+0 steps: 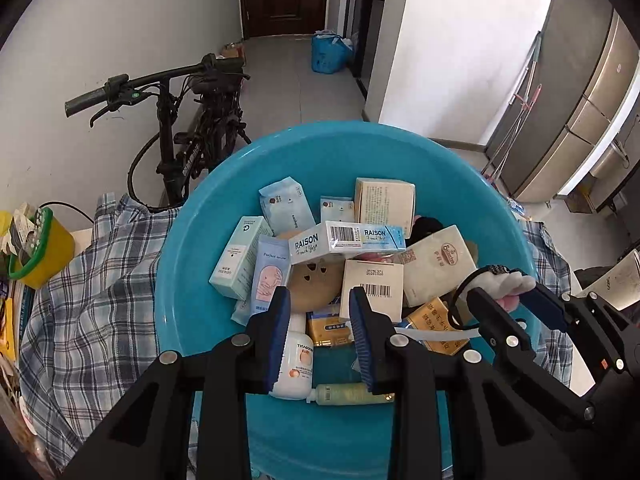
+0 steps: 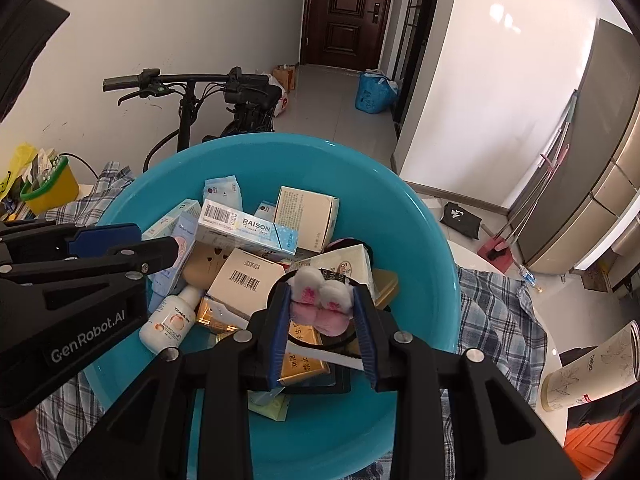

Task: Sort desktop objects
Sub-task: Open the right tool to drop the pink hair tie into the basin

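Note:
A blue plastic basin holds a pile of small boxes, packets and bottles. A RAISON box lies on top. My right gripper is shut on a pink and white plush hair tie with a black band, held just above the pile at the basin's right side. My left gripper is open and empty over the near part of the pile, above a white bottle.
The basin rests on a blue checked cloth. A yellow bin stands at the left. A black bicycle leans against the wall behind. A patterned cup stands at the right.

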`<state>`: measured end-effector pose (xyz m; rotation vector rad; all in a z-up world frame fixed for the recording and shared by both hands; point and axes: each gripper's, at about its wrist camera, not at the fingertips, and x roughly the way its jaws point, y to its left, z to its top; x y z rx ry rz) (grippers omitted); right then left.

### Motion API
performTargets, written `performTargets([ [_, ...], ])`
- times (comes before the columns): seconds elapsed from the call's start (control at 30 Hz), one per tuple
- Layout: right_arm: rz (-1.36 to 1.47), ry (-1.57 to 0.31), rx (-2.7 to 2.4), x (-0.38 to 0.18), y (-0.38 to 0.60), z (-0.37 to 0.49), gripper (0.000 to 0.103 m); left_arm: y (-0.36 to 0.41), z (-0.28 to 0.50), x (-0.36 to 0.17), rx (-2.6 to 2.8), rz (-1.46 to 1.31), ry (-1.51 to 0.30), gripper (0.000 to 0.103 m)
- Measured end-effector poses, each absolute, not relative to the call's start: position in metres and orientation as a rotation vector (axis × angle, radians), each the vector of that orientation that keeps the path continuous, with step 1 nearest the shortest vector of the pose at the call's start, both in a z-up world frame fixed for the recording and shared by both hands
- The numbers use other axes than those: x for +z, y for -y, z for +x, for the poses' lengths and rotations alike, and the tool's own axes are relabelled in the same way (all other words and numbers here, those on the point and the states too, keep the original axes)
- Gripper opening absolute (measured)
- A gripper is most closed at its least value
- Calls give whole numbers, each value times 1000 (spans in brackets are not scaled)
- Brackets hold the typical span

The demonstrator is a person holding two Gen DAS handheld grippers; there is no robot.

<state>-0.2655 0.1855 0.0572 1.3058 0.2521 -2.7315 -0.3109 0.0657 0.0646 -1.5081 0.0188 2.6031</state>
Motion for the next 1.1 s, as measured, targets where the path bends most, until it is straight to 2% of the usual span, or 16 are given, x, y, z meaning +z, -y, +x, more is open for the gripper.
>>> performTargets([
  [0.1,1309,-197,-2729,57,-191,-265,31,-61,-311,69,2612,-1495,12,33],
  [0.13,1304,-186,-2737,57,-191,-266,32,-59,-309,71,2626,-1466,40,43],
  [0.17,1288,-183,-2746,58,-191,-266,33,-56,-308,76,2654,-1424,68,69],
  [0.2,1273,-186,-2754,59,-192,-265,42,-52,-305,82,2701,-1364,97,83],
  [0.23,1250,-200,-2773,62,-192,-264,64,-47,-298,89,2762,-1280,127,100],
  [0.27,1225,-217,-2796,64,-192,-262,80,-42,-291,96,2824,-1180,157,103],
  [0.3,1191,-233,-2823,66,-193,-259,100,-37,-284,102,2875,-1087,182,103],
  [0.33,1150,-234,-2848,69,-194,-255,101,-33,-278,107,2909,-1015,200,103],
  [0.43,1090,-149,-2863,77,-204,-246,101,-25,-274,115,2916,-972,183,103],
  [0.67,964,104,-2866,83,-235,-205,103,-19,-235,126,2929,-816,19,103],
  [0.8,937,78,-2872,68,-241,-173,103,-13,-189,116,2901,-709,-47,103],
  [0.97,889,34,-2887,43,-243,-134,103,-6,-147,95,2860,-717,16,103],
  [1.1,838,40,-2897,31,-244,-114,103,-11,-116,80,2869,-702,-25,103],
])
